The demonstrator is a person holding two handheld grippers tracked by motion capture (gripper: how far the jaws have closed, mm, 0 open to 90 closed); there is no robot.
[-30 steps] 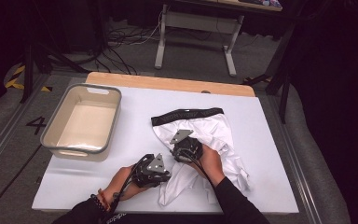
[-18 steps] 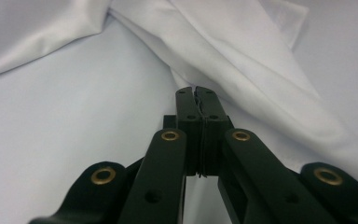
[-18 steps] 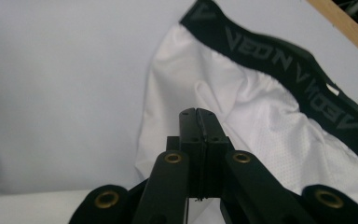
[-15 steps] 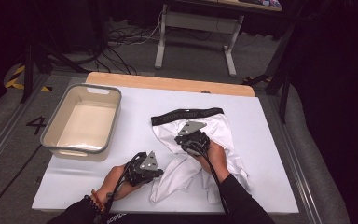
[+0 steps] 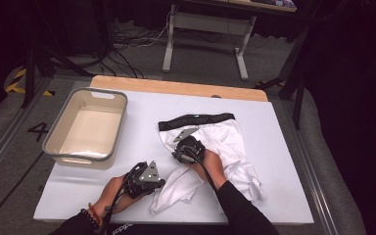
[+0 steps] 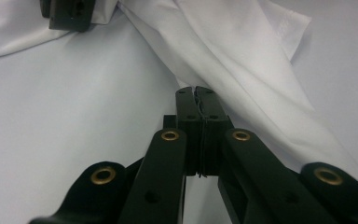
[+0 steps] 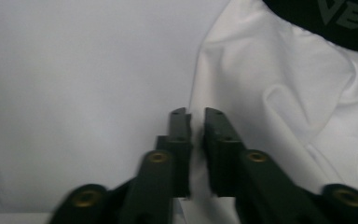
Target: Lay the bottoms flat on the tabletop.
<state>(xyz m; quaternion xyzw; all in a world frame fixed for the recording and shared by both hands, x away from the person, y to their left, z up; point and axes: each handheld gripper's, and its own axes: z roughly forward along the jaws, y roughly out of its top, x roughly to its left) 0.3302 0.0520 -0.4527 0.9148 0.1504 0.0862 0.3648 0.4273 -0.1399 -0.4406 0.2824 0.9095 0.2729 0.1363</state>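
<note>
A white table (image 5: 284, 147) carries everything. Near its left edge stands an open grey bin (image 5: 87, 128). Right of the middle lie white shorts (image 5: 225, 147) with a black waistband (image 5: 196, 120) toward the far edge, one leg stretched to the near edge. The right gripper (image 7: 195, 116) sits at the shorts' left edge, its jaws just closing with cloth between them, seemingly pinched though the view is blurred. The left gripper (image 6: 196, 93), near the front edge, has its jaws together on that leg's fold.
</note>
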